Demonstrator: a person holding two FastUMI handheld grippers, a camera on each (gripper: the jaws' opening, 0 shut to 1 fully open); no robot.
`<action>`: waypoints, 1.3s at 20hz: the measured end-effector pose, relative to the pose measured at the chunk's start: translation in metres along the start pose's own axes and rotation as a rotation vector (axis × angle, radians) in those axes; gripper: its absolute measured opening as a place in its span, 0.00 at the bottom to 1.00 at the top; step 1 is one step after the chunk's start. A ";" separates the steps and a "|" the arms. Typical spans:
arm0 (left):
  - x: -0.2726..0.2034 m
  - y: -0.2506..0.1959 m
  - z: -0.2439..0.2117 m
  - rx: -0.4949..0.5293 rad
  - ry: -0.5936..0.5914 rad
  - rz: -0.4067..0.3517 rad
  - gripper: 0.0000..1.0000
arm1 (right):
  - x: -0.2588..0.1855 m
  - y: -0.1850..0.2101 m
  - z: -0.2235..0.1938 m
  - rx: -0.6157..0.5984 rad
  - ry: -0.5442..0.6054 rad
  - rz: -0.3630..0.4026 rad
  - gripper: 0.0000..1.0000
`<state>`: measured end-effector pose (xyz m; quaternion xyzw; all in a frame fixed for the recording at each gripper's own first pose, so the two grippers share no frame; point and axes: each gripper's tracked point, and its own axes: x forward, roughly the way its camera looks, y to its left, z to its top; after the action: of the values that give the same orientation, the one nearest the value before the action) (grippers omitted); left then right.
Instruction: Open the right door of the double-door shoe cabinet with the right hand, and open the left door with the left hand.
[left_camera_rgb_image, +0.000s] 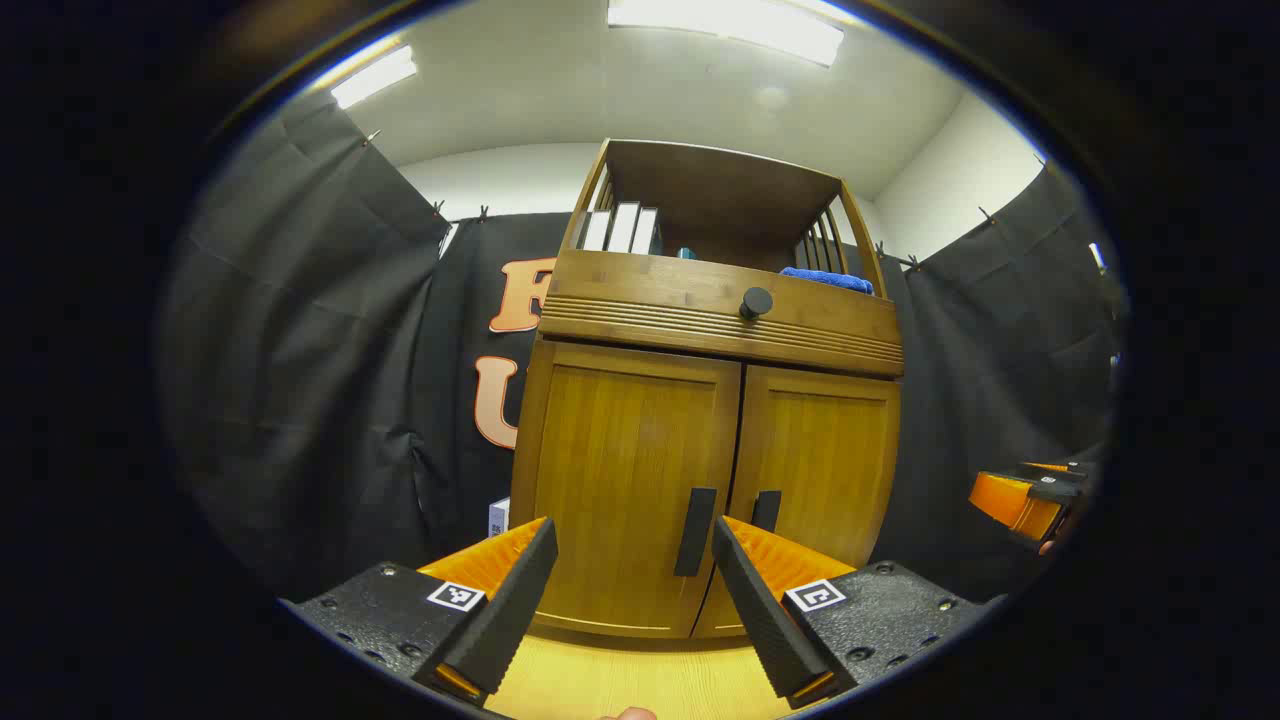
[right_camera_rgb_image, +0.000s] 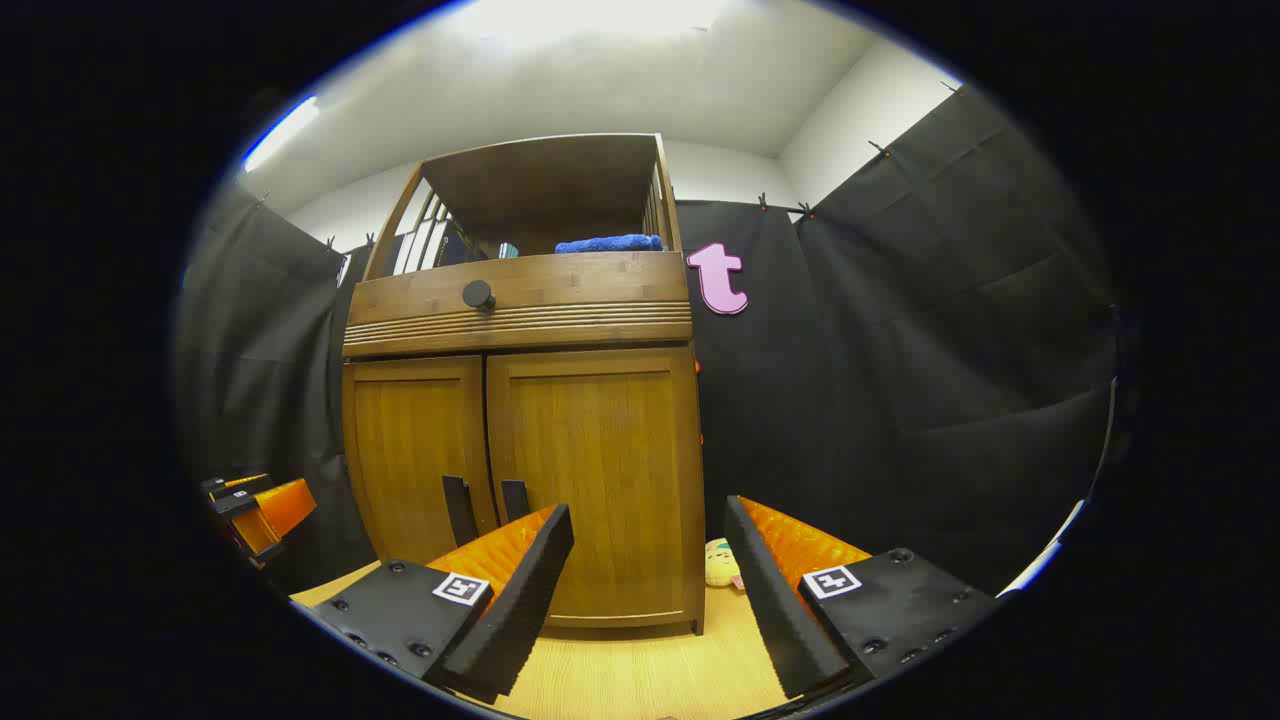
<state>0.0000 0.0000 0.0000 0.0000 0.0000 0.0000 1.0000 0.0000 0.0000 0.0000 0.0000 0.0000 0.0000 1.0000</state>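
The wooden shoe cabinet (left_camera_rgb_image: 700, 330) stands in front of me with both doors closed. In the left gripper view the left door (left_camera_rgb_image: 625, 480) carries a black vertical handle (left_camera_rgb_image: 695, 532), and the right door (left_camera_rgb_image: 825, 470) has its own handle (left_camera_rgb_image: 766, 510). My left gripper (left_camera_rgb_image: 632, 590) is open, a short way from the left handle, which shows between its fingers. In the right gripper view the right door (right_camera_rgb_image: 600, 470) and its handle (right_camera_rgb_image: 515, 500) sit left of my open right gripper (right_camera_rgb_image: 650, 585). The left door's handle (right_camera_rgb_image: 459, 510) is beside it.
A drawer with a round black knob (left_camera_rgb_image: 756, 302) runs above the doors. The open shelf on top holds books (left_camera_rgb_image: 620, 228) and a blue cloth (left_camera_rgb_image: 828, 280). A small plush toy (right_camera_rgb_image: 720, 565) lies on the wooden floor by the cabinet's right side. Black cloth walls surround the cabinet.
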 end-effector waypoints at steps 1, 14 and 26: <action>0.000 0.000 0.000 0.000 0.000 0.000 0.91 | 0.000 0.000 0.001 -0.002 -0.002 -0.003 0.94; 0.000 0.001 0.003 -0.001 -0.001 0.009 0.94 | 0.006 0.009 0.002 0.000 -0.006 0.008 0.94; 0.003 0.004 0.001 -0.010 0.008 0.024 0.94 | 0.016 0.015 0.003 0.000 -0.007 0.017 0.94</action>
<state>0.0027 0.0037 0.0014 -0.0048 0.0041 0.0121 0.9999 0.0157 0.0153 0.0032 -0.0001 -0.0034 0.0087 1.0000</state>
